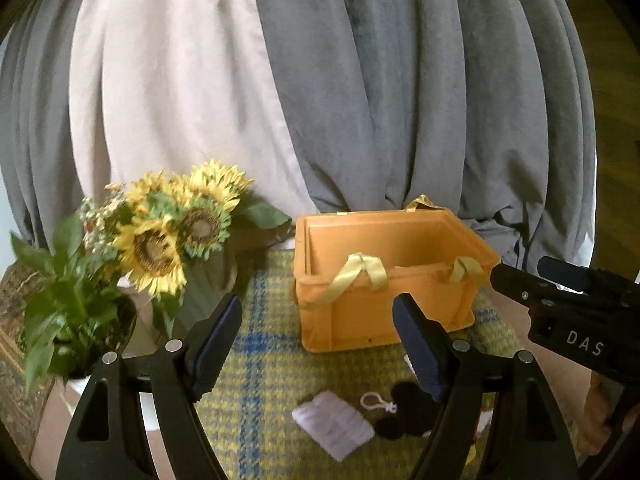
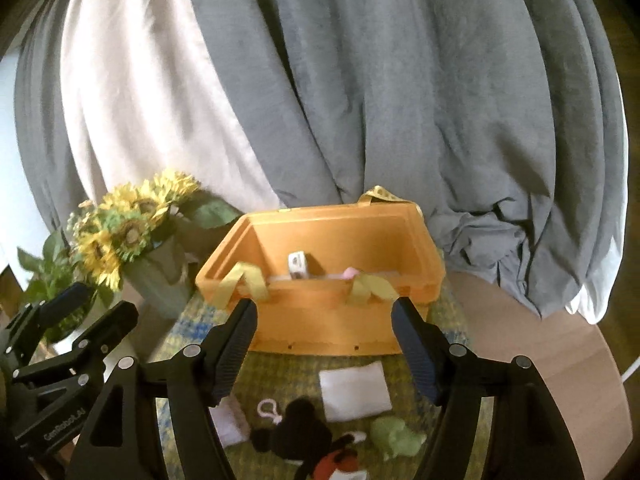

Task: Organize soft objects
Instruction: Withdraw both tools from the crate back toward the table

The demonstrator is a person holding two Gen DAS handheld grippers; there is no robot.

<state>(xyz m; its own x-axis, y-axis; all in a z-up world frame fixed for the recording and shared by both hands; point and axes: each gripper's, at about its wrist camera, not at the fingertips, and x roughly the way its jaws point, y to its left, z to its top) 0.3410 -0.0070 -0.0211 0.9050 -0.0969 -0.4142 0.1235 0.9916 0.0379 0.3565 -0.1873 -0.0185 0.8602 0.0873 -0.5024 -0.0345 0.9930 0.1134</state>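
Behind everything, grey curtains and a pale drape, hanging down to a round wooden table laid with a yellow-and-blue plaid cloth.

From the left wrist: left gripper spread wide, nothing between its fingers, hovering above the cloth. Straight ahead and slightly right of its opening, an orange plastic crate with yellow ribbon handles draped over its near rim. Ahead to the left, a bunch of artificial sunflowers with a leafy green plant further left. Just below the opening, toward the right finger, a small white printed pouch, and touching it a black plush mouse keychain with a white loop clasp. Off to the right, the right gripper reaching in, black, lettered "DAS"; openness not readable here.

From the right wrist: right gripper likewise wide open and holding nothing. Directly ahead, the crate, with a small white object and something pink showing inside near the front wall. Below the opening, on the cloth, a white folded square, the black plush mouse with red shorts, a pale green soft toy nearer the right finger, and a pale pouch by the left finger. Far left, the left gripper; sunflowers ahead-left beyond it.
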